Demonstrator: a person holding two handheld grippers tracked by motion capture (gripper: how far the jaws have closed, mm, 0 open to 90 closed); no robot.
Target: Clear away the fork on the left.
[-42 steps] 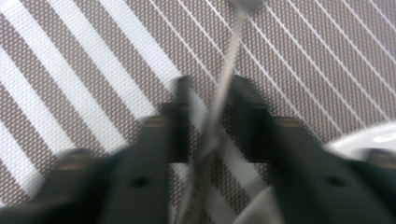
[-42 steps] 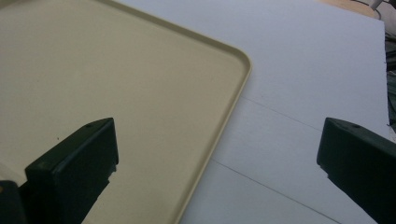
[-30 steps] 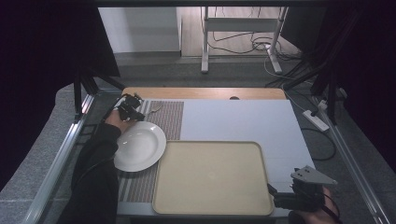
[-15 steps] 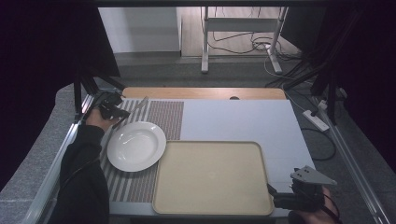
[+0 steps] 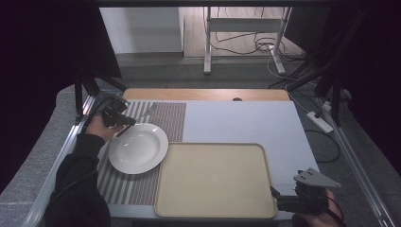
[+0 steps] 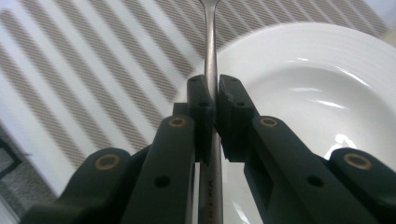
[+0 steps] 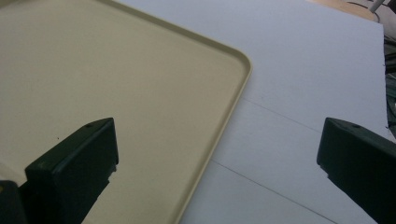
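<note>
The left gripper (image 5: 124,120) is sitting at the far left of the table, over the striped placemat (image 5: 166,118) and just at the far-left rim of the white plate (image 5: 138,148). Its jaws are pressing nearly together on the thin metal handle of a utensil (image 6: 211,56), which is running straight up between them along their length. The handle is passing over the plate's rim and out across the placemat; its far end is blurred, and cut off in the left gripper view, so I cannot tell what kind of utensil it is.

The right gripper (image 5: 279,201) is resting low at the near right corner of the beige tray (image 5: 215,179). Its jaws are standing wide apart, holding nothing, with the tray's rounded corner (image 7: 243,63) and the pale table surface (image 7: 299,70) lying between them
</note>
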